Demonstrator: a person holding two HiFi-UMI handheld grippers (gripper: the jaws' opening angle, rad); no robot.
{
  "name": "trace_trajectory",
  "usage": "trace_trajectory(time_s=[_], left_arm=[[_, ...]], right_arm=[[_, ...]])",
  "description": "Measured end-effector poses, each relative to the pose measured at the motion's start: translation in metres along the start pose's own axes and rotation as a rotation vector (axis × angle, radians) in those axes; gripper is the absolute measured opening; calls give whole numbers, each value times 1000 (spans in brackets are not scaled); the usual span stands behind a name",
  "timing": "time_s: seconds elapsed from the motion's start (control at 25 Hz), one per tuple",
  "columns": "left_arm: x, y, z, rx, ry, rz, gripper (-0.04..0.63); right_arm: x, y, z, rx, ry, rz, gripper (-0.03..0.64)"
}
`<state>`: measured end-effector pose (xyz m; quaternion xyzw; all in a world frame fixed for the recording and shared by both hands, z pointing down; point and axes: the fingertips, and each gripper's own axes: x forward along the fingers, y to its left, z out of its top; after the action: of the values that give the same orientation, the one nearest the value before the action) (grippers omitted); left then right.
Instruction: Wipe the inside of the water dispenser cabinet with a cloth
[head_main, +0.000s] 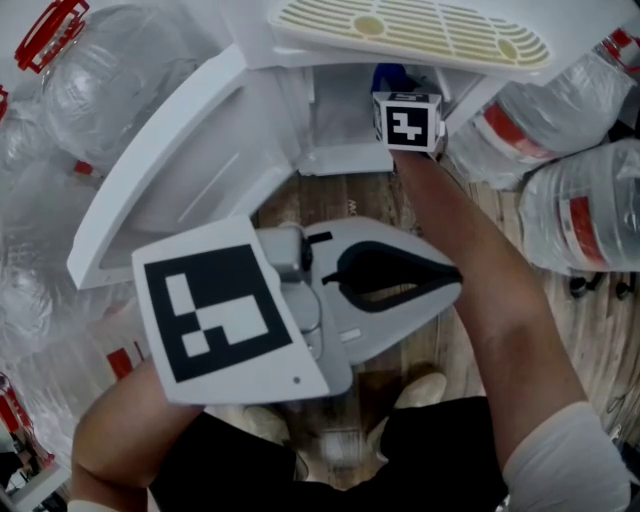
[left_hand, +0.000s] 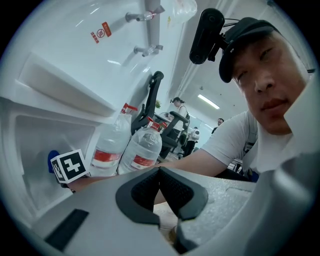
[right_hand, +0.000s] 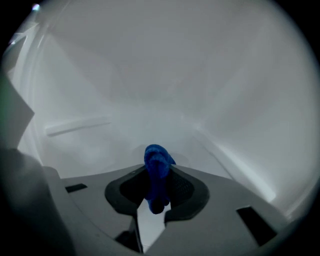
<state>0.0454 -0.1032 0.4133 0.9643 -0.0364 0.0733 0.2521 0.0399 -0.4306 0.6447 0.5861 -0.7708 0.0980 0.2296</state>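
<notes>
The white water dispenser's lower cabinet (head_main: 340, 120) stands open, and its door (head_main: 165, 175) is swung out to the left. My right gripper (right_hand: 157, 172) is inside the cabinet and shut on a bunched blue cloth (right_hand: 156, 159). The cloth sticks out past the jaws toward the white back wall (right_hand: 150, 90). From above, only that gripper's marker cube (head_main: 408, 122) and a bit of blue cloth (head_main: 388, 76) show. My left gripper (head_main: 455, 272) hangs outside, in front of the cabinet. It is shut (left_hand: 160, 171) and holds nothing.
Large water bottles lie right of the dispenser (head_main: 565, 205) and more are stacked at its left (head_main: 100, 85). The slotted drip tray (head_main: 410, 30) overhangs the cabinet opening. Wooden floor (head_main: 330, 200) lies below, and my shoes (head_main: 425, 388) are near.
</notes>
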Motion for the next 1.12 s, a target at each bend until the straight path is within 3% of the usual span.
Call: trace_trajectory(time_s=[0.36, 0.52, 0.84, 1.12], left_arm=[[1, 6, -1, -9, -3, -5, 3], [0, 8, -2, -13, 0, -2, 3], [-1, 8, -4, -24, 11, 10, 3], [-2, 9, -5, -35, 11, 16, 3]], right_arm=[[-34, 11, 79, -16, -252, 36, 83], [-37, 9, 102, -16, -308, 39, 82], [-17, 8, 94, -38, -292, 39, 82], [2, 19, 51, -67, -168, 68, 82]])
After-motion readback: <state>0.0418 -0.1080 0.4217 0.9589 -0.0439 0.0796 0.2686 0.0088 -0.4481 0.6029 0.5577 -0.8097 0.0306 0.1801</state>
